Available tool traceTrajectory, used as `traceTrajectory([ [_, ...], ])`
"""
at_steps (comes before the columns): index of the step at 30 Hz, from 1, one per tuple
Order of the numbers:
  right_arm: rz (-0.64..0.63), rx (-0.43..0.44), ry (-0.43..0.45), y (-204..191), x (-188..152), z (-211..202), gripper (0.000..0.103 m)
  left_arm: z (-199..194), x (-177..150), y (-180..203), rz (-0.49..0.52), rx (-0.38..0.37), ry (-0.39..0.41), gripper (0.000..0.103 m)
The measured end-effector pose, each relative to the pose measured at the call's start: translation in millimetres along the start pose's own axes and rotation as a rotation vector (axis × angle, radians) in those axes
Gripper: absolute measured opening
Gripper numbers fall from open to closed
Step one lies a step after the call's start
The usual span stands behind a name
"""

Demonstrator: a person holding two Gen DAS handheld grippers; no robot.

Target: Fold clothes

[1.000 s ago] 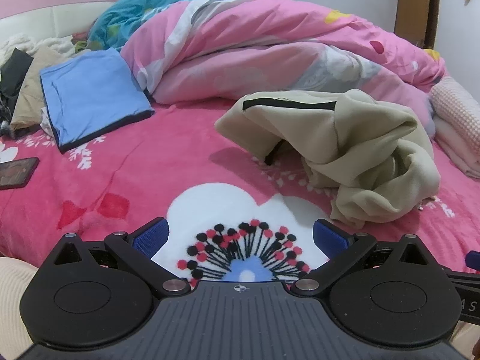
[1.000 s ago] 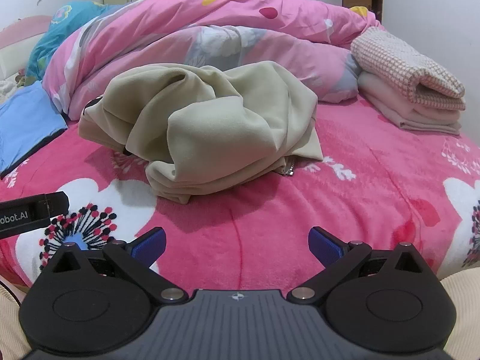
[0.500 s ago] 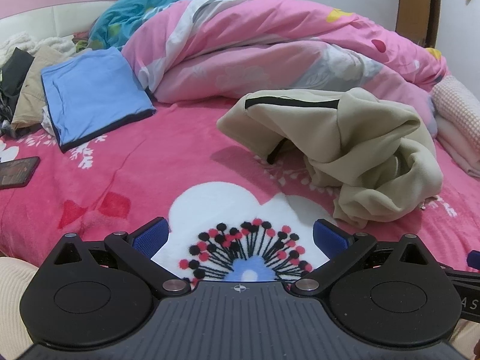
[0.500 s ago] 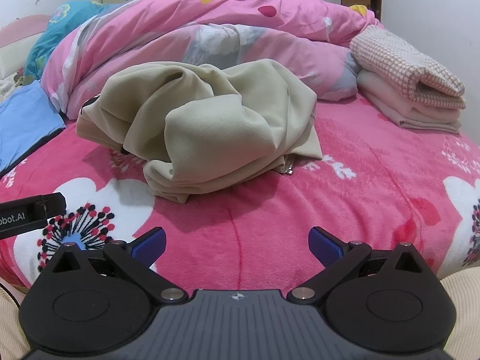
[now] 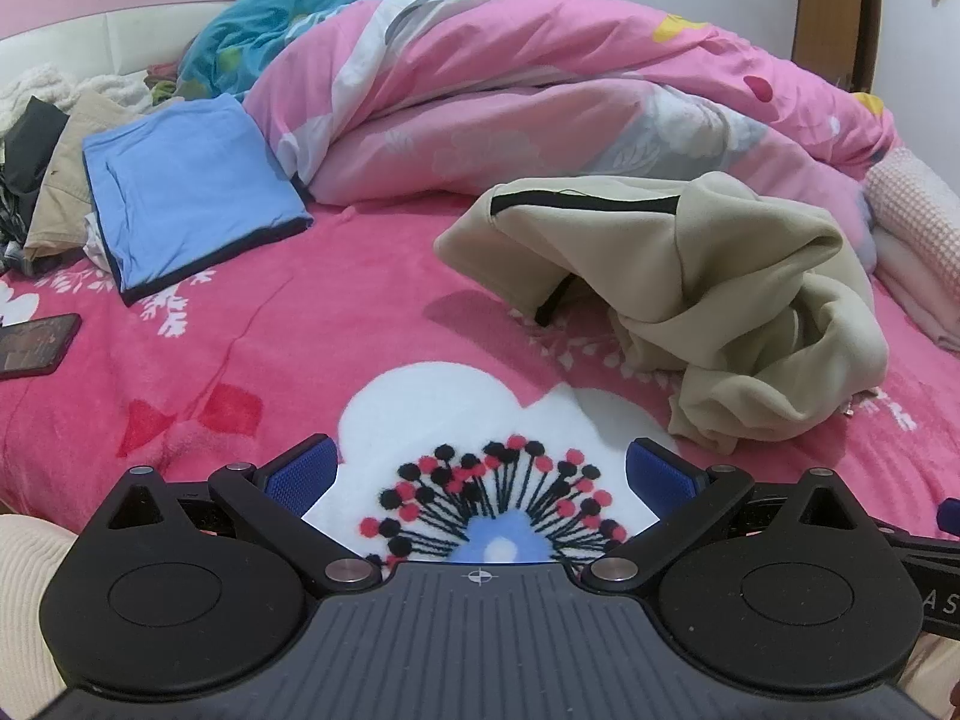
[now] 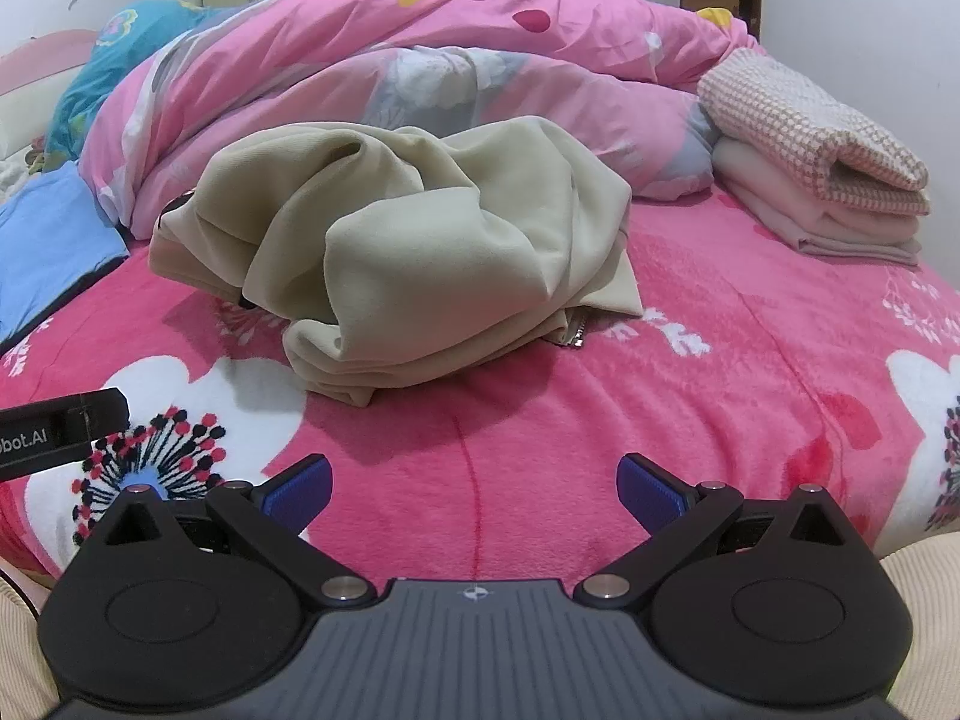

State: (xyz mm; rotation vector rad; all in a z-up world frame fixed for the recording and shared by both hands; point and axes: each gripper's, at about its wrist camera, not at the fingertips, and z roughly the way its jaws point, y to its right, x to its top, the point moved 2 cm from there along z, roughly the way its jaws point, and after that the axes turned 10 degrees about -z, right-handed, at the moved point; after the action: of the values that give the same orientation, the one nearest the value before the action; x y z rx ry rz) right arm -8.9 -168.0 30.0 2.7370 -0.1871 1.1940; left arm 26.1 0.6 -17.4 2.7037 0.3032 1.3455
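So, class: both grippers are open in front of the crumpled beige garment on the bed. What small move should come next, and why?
Probably move the left gripper forward to the beige garment and take hold near its black-trimmed edge. The garment lies bunched and unheld, the right gripper is also open and empty, and that edge is a clear starting point for spreading it.

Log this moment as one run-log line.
stage: pre-grasp | left gripper: open, empty | right gripper: open, empty | beige garment: crumpled on bed, untouched
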Motion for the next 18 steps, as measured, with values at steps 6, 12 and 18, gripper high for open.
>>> traceTrajectory([
  [6,0.0,0.0,0.0,0.7,0.8,1.1,0.103,0.8,0.1,0.2,0.002,0.002,0.001,0.103],
  [12,0.002,-0.005,0.004,2.0,1.5,3.4,0.103,3.8,0.5,0.4,0.004,0.001,0.003,0.103],
  [18,0.001,-0.01,0.054,10.7,7.4,4.9,0.103,15.1,4.9,1.7,0.008,-0.029,0.001,0.103],
])
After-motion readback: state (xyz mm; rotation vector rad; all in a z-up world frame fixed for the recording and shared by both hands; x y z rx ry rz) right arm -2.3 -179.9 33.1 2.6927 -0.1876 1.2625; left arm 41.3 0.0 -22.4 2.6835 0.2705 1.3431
